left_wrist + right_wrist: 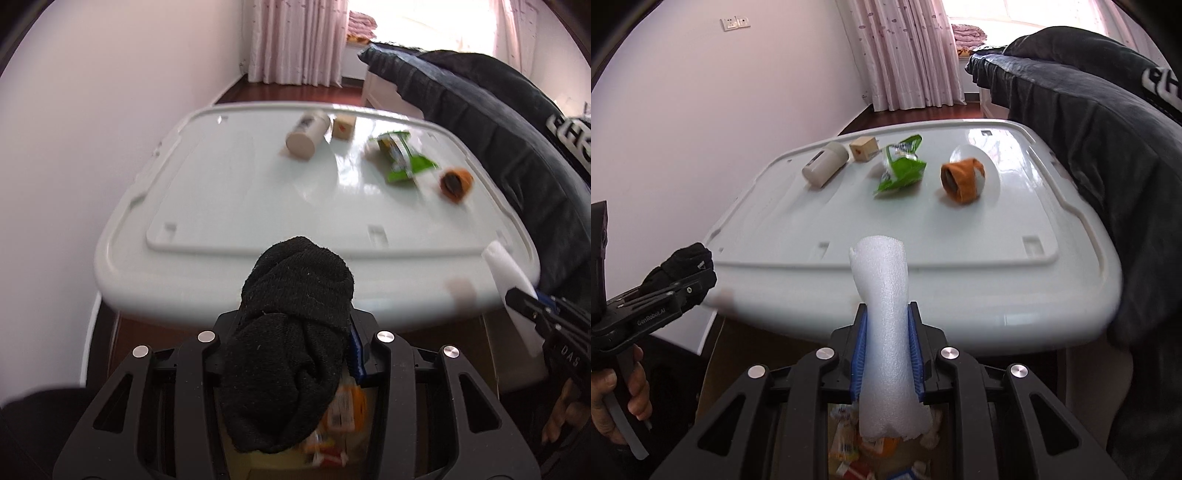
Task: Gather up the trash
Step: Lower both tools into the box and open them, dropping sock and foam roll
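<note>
Fingers, left gripper [295,325]: clamped on black sock [291,332].
Fingers, right gripper [886,332]: clamped on white foam roll [886,325].
White lid [849,221]: bottle [825,164], green wrapper [901,170].

The left gripper [295,325] clamps a black sock [291,332] above the white lid [236,206].

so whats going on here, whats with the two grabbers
A person is clearing trash off a white table top with a handheld gripper in each hand. The left gripper is shut on a balled black sock, the right gripper on a roll of white foam. Both hang over a box of trash below the table's near edge. A pale bottle, small carton, green wrapper and orange roll remain.
</note>
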Available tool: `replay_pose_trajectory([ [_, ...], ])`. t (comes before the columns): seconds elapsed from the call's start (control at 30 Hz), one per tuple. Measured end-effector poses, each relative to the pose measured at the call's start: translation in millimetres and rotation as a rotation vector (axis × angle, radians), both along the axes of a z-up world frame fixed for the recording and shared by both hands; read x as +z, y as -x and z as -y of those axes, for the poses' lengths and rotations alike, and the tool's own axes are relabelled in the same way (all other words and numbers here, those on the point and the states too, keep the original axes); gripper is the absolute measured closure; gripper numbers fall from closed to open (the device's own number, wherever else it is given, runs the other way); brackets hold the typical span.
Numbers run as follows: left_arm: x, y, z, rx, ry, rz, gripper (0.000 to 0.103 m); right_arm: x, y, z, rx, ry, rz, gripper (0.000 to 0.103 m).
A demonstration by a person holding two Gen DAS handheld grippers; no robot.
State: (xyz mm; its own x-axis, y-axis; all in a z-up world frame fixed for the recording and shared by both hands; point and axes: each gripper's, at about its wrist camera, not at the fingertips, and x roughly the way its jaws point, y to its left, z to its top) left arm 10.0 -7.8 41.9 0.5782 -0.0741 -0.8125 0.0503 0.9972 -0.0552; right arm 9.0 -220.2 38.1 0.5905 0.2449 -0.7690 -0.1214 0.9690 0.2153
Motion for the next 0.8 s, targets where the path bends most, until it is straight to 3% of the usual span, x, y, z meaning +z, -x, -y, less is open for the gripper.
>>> replay_pose_trajectory([
  [0.3, -43.5, 66.4, 7.7, -0.050, -0.023, -0.112, 0.062, -21.9, 53.6, -19.0, 0.005, -0.002, -0.069, 0.082],
  [0.4, -62.4, 67.4, 9.0, -0.059, -0.025, -0.186, 0.062, -32.0, 59.8, -27.1, 0.024, 0.018, -0.093, 0.081],
  [0.8, -75.6, 61.9, 14.3, -0.075, -0.019, -0.214, 0.061, -56.2, 58.6, -35.7, 0.056, 0.054, -0.161, 0.081],
])
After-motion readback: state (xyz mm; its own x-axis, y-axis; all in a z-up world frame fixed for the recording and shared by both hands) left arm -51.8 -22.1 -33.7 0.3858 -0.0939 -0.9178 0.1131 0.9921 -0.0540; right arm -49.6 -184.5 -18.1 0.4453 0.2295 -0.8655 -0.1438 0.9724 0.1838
